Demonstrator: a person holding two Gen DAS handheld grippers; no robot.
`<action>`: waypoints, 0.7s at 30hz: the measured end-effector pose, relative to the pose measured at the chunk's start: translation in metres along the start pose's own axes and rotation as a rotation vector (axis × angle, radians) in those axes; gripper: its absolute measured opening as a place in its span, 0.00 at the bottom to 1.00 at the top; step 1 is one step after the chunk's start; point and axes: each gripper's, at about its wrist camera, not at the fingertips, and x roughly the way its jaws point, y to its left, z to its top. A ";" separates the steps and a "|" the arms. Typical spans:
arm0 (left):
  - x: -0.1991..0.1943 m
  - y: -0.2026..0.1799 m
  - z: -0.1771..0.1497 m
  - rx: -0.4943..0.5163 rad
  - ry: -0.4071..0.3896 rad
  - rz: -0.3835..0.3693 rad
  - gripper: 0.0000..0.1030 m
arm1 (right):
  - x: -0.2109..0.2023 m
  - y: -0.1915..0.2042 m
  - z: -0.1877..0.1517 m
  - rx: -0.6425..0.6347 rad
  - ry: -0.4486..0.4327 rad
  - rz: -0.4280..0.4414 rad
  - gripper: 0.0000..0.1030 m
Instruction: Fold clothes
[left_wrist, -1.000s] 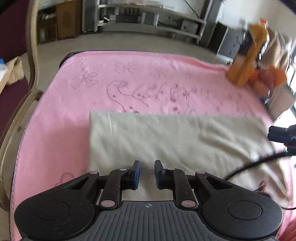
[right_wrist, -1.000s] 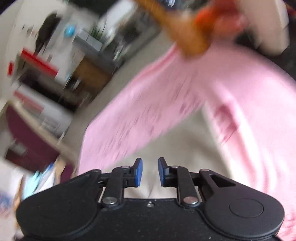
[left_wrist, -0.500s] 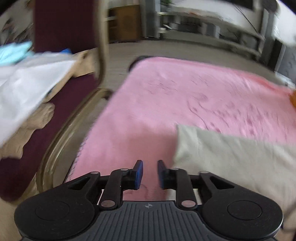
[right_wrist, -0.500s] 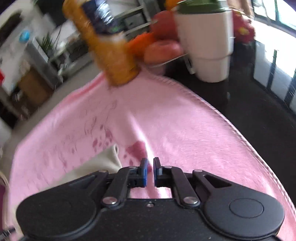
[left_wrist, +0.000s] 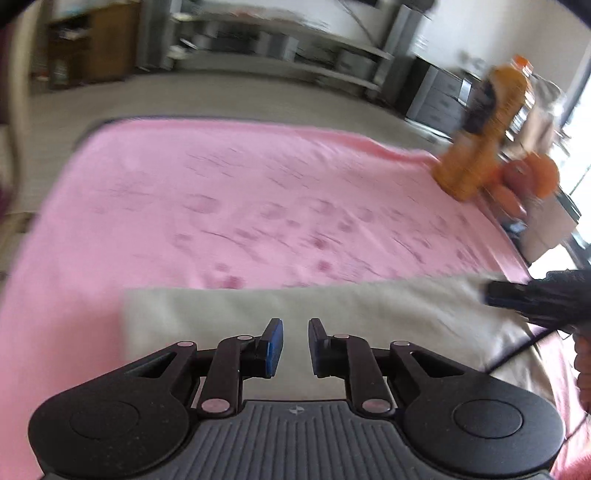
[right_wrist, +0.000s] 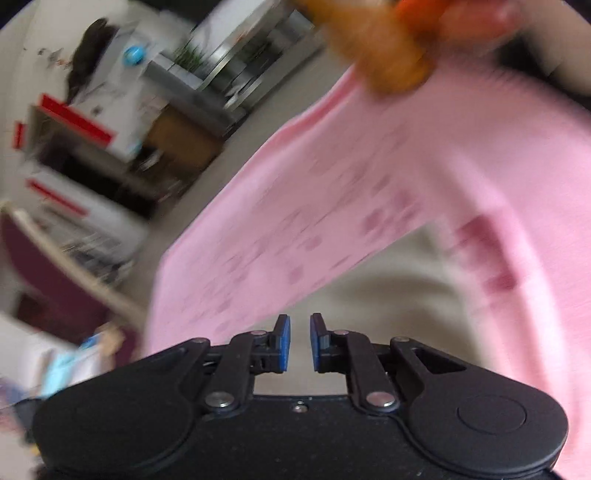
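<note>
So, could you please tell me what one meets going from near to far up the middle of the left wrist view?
Left hand-held gripper → beige folded garment → pink blanket → bare floor → shelving along the far wall.

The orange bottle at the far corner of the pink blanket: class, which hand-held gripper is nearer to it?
Right. The right hand-held gripper sits at the beige cloth's end on the orange bottle's side; the left hand-held gripper hovers over the cloth's middle, farther away.

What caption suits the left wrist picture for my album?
Left tool hovering, slightly open, over a folded beige cloth on a pink blanket.
</note>
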 end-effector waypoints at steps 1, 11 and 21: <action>0.008 0.000 0.000 0.007 0.006 0.014 0.15 | 0.007 0.002 -0.001 0.001 0.039 0.041 0.13; 0.006 0.077 0.000 -0.278 -0.140 0.410 0.12 | 0.009 -0.054 0.026 0.103 -0.095 -0.006 0.00; -0.066 0.065 -0.004 -0.309 -0.149 0.489 0.12 | -0.095 -0.044 0.008 0.302 -0.415 -0.231 0.14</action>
